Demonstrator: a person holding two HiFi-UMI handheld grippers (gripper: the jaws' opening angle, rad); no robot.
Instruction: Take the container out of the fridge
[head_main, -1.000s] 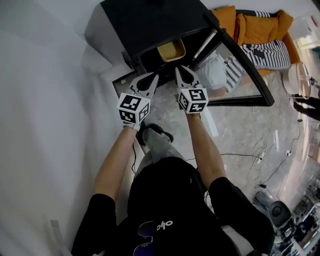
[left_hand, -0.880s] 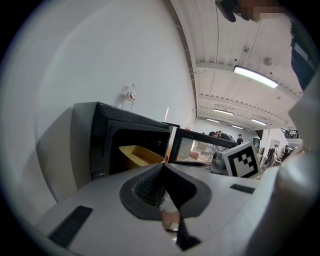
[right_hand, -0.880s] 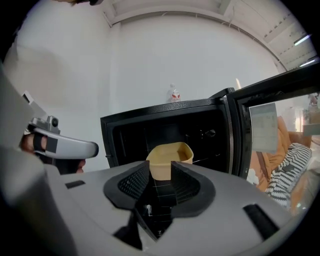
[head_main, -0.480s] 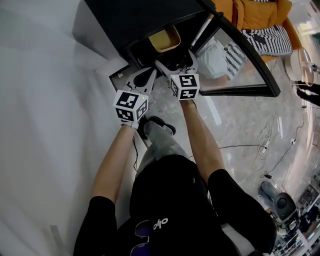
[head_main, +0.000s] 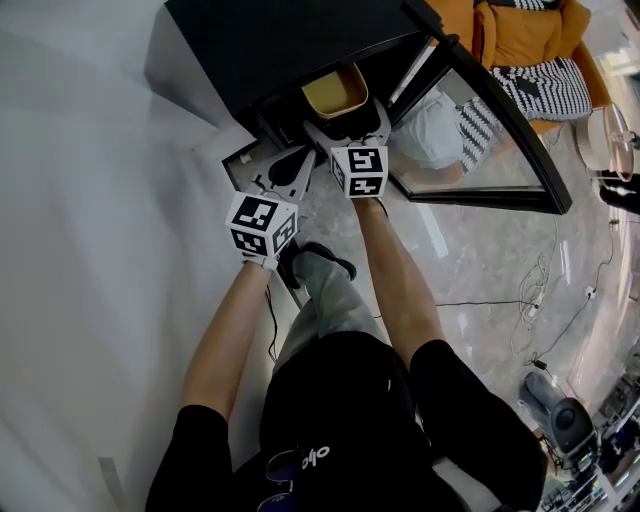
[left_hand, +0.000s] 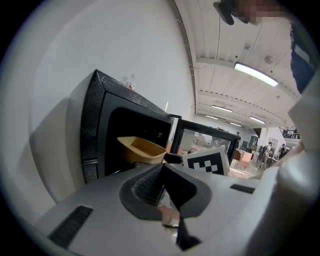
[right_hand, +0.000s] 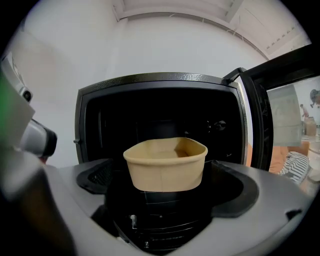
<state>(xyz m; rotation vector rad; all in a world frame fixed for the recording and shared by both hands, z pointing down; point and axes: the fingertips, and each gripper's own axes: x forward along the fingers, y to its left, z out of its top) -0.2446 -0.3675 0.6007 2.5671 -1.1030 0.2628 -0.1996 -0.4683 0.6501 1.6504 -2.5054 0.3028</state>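
A tan paper container (head_main: 336, 90) stands on a shelf inside the black fridge (head_main: 280, 40), whose glass door (head_main: 500, 110) hangs open to the right. My right gripper (head_main: 347, 122) is at the fridge mouth, its jaws opening wide. In the right gripper view the container (right_hand: 165, 163) sits between the spread jaws of the right gripper (right_hand: 167, 186), and the pads stay clear of its sides. My left gripper (head_main: 290, 163) hangs lower left of the opening, shut and empty. The left gripper view shows the shut left gripper (left_hand: 162, 169) with the container (left_hand: 140, 149) beyond it.
The open door (right_hand: 255, 120) stands close on the right of the opening. An orange sofa with a striped cushion (head_main: 520, 45) lies behind the door. Cables (head_main: 540, 290) trail over the marble floor. A white wall runs along the left, and the person's shoe (head_main: 322, 262) is below the grippers.
My right gripper has moved forward to the fridge mouth and its jaws have gone from shut to wide apart. The left gripper has shifted slightly and stays shut.
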